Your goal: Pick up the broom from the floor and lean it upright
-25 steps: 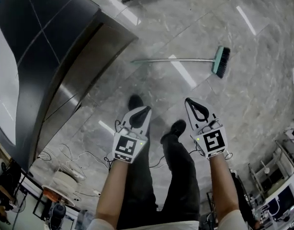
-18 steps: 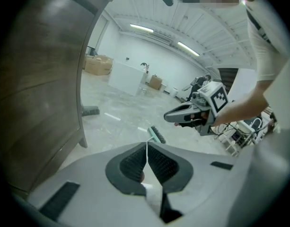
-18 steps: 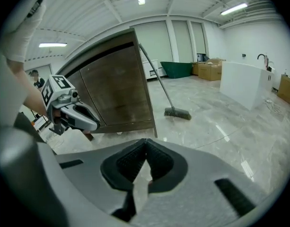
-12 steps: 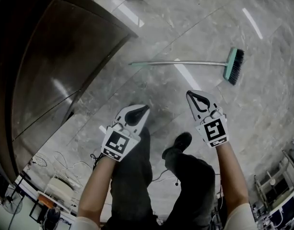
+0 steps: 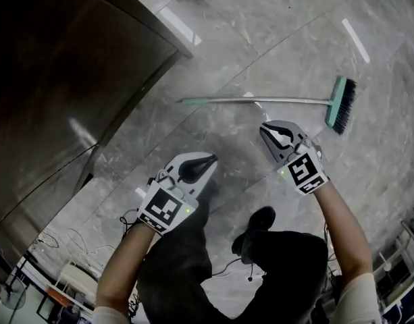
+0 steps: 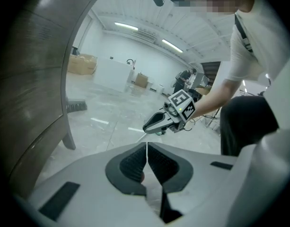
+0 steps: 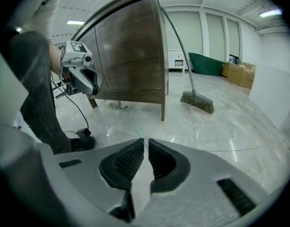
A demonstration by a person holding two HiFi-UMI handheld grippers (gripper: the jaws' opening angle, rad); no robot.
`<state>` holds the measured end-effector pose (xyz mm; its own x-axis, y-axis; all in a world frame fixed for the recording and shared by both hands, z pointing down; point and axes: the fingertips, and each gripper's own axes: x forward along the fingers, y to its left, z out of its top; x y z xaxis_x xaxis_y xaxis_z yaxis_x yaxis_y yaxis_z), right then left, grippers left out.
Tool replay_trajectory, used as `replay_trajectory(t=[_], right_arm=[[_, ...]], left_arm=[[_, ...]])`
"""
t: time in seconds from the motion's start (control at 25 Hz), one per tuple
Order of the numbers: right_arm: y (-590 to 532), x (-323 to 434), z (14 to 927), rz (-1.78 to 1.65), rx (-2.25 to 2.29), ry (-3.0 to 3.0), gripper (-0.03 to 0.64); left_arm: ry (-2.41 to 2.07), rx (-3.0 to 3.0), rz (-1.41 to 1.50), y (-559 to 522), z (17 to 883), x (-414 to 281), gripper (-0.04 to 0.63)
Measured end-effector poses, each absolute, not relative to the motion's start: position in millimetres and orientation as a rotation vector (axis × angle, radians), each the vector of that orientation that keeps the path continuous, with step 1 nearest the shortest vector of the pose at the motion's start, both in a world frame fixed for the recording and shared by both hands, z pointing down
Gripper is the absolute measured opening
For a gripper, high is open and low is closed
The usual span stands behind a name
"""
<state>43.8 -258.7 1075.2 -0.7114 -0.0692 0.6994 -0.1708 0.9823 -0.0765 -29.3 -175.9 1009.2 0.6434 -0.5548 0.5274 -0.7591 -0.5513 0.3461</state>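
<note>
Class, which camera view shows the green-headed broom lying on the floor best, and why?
Head view: the green-headed broom lies there whole, handle and brush. The left gripper view gives at most a green speck. The right gripper view shows only another broom leaning on the cabinet.

Dark wooden cabinet (image 5: 65, 93), marble floor (image 5: 261, 39), perhaps boxes (image 6: 82, 63)

The left gripper (image 6: 147, 145) sat closed and empty. Beyond it the right gripper (image 6: 149, 126) hung over the pale floor (image 6: 111, 113), its empty jaws just parting. A dark wooden panel (image 6: 36, 79) rose at left.
</note>
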Motion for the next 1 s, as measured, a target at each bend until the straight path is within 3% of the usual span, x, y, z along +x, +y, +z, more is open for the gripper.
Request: replay_trajectory(t=[0.44,1.0], right_arm=[[-266.6,35.6,1183.4,0.037,-0.033,-2.255,0.076],[-283.5,10.2,1291.0,-0.154,-0.253,-2.076,0.117]], left_arm=[[-0.974,2.325,0.526,-177.5,1082.9,-29.1,0.011],[-1.077,2.293,0.448,-152.8,1067.6,-36.2,0.011]])
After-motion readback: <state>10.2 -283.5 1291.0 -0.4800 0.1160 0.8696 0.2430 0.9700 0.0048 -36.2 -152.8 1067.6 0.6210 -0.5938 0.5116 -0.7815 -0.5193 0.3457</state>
